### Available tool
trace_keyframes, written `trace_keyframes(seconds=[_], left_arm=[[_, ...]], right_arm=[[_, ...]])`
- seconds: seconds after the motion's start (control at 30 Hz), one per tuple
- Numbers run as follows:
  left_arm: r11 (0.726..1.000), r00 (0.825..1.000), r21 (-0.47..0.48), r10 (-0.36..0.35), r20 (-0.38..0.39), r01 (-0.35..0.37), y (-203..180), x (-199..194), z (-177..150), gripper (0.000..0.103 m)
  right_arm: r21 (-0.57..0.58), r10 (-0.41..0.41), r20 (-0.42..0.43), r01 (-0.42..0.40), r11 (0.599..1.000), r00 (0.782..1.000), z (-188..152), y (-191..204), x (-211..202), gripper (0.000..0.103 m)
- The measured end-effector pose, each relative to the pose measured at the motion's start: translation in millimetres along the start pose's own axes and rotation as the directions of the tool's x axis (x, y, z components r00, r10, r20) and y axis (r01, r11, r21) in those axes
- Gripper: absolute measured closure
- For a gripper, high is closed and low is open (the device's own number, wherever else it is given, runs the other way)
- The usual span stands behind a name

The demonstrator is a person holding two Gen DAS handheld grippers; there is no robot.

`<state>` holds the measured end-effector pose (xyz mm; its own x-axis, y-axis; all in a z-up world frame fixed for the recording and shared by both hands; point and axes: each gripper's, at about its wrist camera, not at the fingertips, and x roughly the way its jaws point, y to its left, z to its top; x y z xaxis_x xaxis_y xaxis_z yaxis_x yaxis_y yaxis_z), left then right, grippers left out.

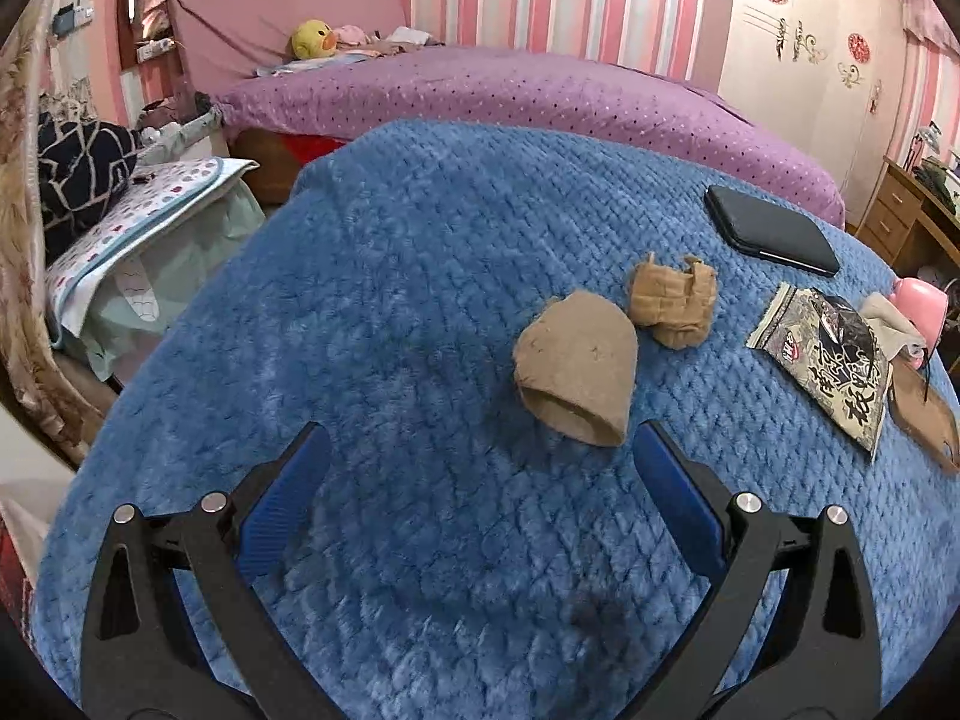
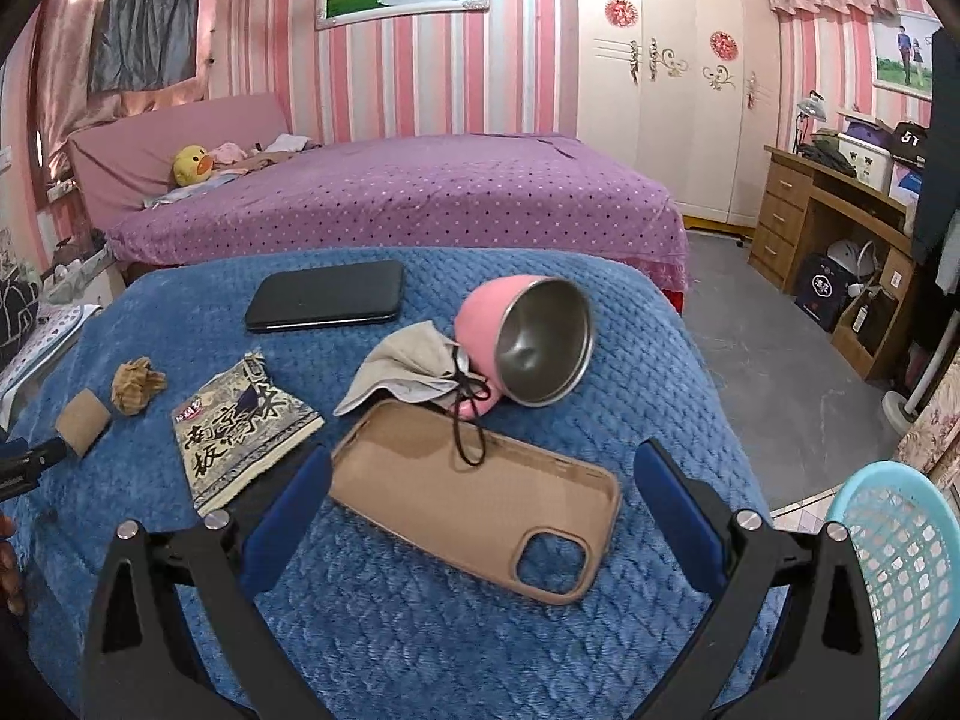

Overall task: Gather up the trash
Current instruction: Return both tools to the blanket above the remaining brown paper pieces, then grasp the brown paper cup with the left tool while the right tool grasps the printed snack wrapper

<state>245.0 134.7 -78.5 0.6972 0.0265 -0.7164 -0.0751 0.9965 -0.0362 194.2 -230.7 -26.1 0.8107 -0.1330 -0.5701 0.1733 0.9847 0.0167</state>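
A home bedroom is showing here: a bed point(image 2: 390, 198) is lying under a purple dotted cover, pink striped wallpaper point(image 2: 420, 78) is running behind it, and a white wardrobe point(image 2: 678, 90) is standing beside a wooden desk point(image 2: 840, 228).

phone point(image 2: 324, 296), phone case point(image 2: 474, 498), pink cup point(image 2: 528, 342)

A plush, quilted blue blanket point(image 2: 420, 630) covered the tabletop; the cardboard tube point(image 1: 575, 375) looked matt, the cup's point(image 2: 543, 342) metal interior shiny.
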Motion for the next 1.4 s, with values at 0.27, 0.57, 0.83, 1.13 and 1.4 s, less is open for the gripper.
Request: trace_keyframes(seconds=[0.27,0.57,0.83,1.13,1.4], left_arm=[[0.999,1.000,0.033,-0.012,-0.009,0.012,-26.0,16.9,13.6,0.006],[0.996,0.999,0.085,0.008,-0.037,-0.005,-44.4,27.7,13.6,0.052],[0.997,1.000,0.077,0.001,0.016,-0.002,-46.5,6.5,13.3,0.062],[0.999,0.997,0.049,0.017,0.079,-0.021,-34.2,-37.5,4.6,0.062],[0.999,0.997,-0.008,0.035,0.072,-0.035,-11.8,-36.3,7.4,0.062]], right_arm=[[-0.002,0.012,-0.020,-0.012,1.000,1.000,-1.7,2.5,10.7,0.005],[-0.034,0.046,-0.029,-0.047,0.998,0.999,-0.9,16.6,19.5,0.005],[-0.066,0.067,-0.025,-0.068,0.996,0.997,-5.6,23.5,14.0,0.005],[-0.108,0.099,-0.012,-0.100,0.989,0.995,-8.6,40.0,6.7,0.005],[-0.146,0.136,-0.024,-0.138,0.980,0.990,-13.0,61.5,5.5,0.005]])
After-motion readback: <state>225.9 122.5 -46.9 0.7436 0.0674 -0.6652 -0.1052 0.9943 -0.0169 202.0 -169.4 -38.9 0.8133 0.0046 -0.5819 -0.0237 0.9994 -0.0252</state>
